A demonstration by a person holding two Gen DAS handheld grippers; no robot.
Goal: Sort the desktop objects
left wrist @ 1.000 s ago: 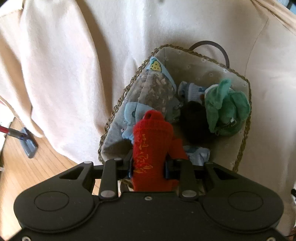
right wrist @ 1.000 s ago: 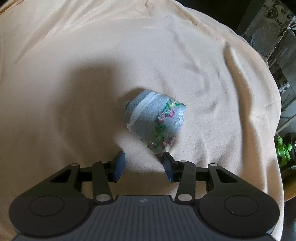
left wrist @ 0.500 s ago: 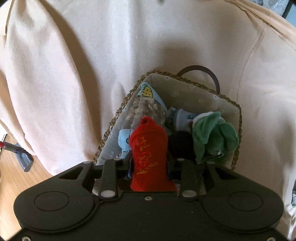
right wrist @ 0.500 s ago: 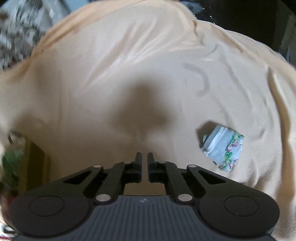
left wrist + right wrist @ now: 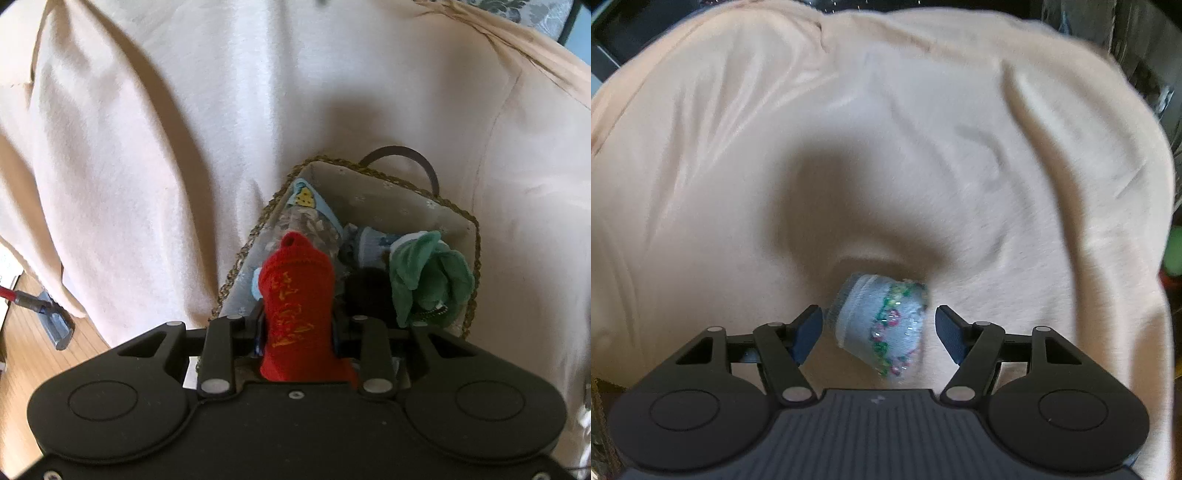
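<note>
Left hand-held gripper [image 5: 297, 328] is clenched on a red knitted sock with yellow stitched lettering [image 5: 297, 306], held upright just above the near end of a rectangular woven basket with floral fabric lining [image 5: 369, 201]. I see the basket sitting on a cream fleece blanket-covered surface [image 5: 166, 147], with a dark curved handle [image 5: 413, 157] at its far end. Inside: a green plush toy with a ball chain [image 5: 428, 273] at the right, a black item [image 5: 365, 288] beside it, and pale blue patterned socks [image 5: 314, 218] at the left.

Room: wood-plank floor [image 5: 26, 343] lower left, with a red-handled grey floor tool [image 5: 48, 314] on it.

Right hand-held gripper [image 5: 877, 328] is released, jaws wide apart, straddling a folded light-grey sock with a green-pink floral band [image 5: 882, 325]. Sock lies on the blanket, not touching either pad as far as I can tell; view is motion-blurred. Dark furniture behind the surface is too blurred to identify.
</note>
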